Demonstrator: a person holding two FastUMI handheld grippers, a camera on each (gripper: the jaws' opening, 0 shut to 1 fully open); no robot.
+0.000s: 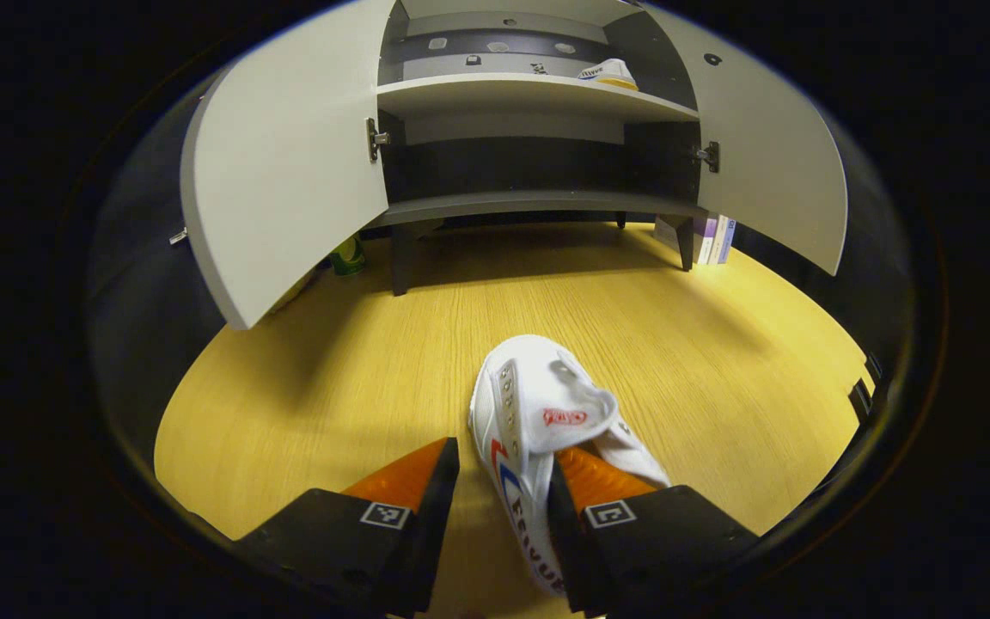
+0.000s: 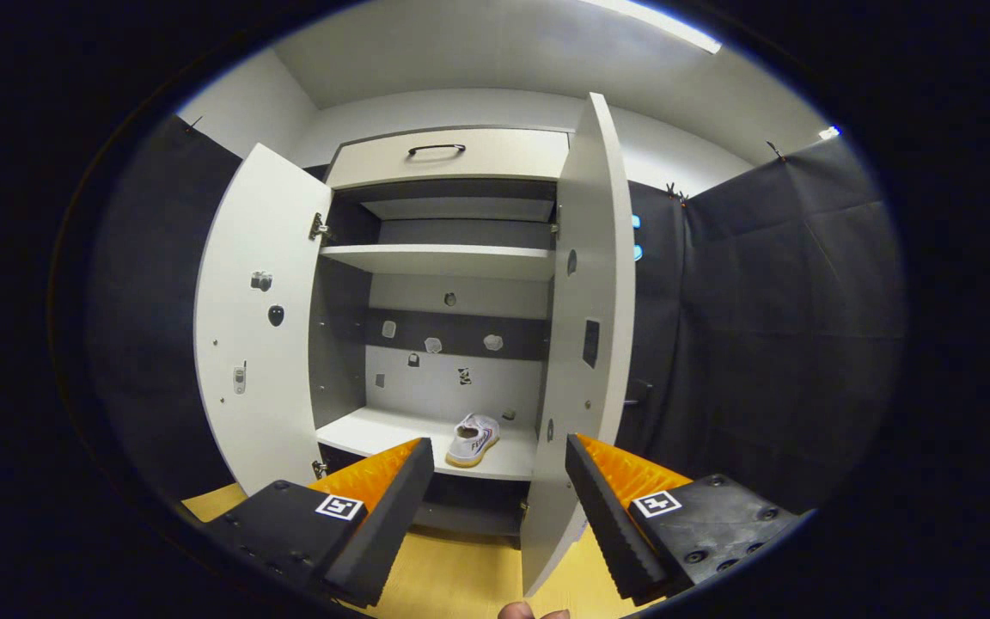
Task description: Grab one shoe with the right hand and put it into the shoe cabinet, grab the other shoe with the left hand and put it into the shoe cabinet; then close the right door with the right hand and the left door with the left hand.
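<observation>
A white shoe point(image 1: 546, 404) with red and blue marks lies on the wooden floor point(image 1: 332, 370) in the left gripper view. My left gripper point(image 1: 504, 451) straddles its near side wall: one finger sits inside the shoe's opening, the other stands a little apart outside, so it is open. The second white shoe point(image 1: 608, 72) rests on the cabinet's middle shelf point(image 2: 392, 430), toward the right; in the right gripper view this shoe point(image 2: 473, 438) is just beyond my right gripper point(image 2: 498, 443), which is open and holds nothing. Both cabinet doors, left door point(image 2: 254, 327) and right door point(image 2: 594, 301), stand wide open.
The open left door point(image 1: 289, 163) and right door point(image 1: 761, 163) jut out over the floor. Some books point(image 1: 714, 239) lean by the cabinet's right leg and a green object point(image 1: 346, 255) sits behind the left door. A drawer with a black handle point(image 2: 436, 150) tops the cabinet.
</observation>
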